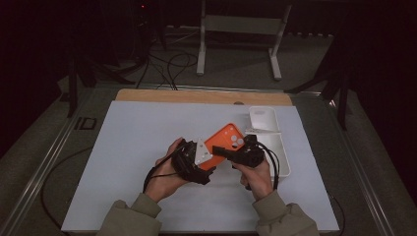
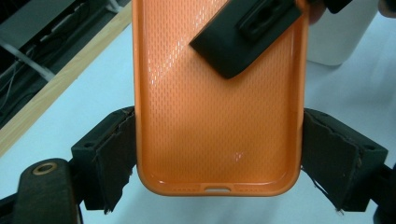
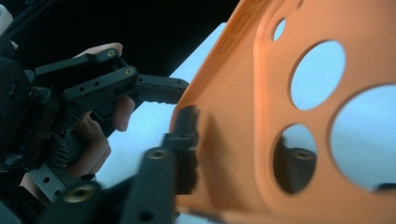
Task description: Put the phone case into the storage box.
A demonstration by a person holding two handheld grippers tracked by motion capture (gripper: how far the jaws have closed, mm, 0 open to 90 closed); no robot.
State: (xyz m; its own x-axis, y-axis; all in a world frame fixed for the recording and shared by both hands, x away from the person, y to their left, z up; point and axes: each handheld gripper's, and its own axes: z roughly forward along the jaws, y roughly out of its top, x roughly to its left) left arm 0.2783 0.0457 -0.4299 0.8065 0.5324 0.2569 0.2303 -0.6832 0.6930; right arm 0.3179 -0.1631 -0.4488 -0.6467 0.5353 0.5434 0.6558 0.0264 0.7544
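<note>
An orange phone case (image 1: pixel 223 137) is held above the white mat between both grippers. My left gripper (image 1: pixel 209 153) is shut across its width near the bottom end, pads (image 2: pixel 116 154) pressing on both long edges of the case (image 2: pixel 215 121), whose textured inside faces this camera. My right gripper (image 1: pixel 232 147) is shut on the camera-hole end. One of its black fingers (image 2: pixel 243 42) lies on the inner face. In the right gripper view the case wall (image 3: pixel 233 107) stands between the two fingers, the far one showing through a round hole (image 3: pixel 299 158).
A white mat (image 1: pixel 137 162) covers the table, with a wooden strip (image 1: pixel 196 96) along its far edge. Two white box halves (image 1: pixel 282 157) lie at the right, close behind the right hand. Cables and a stand's legs are on the floor beyond.
</note>
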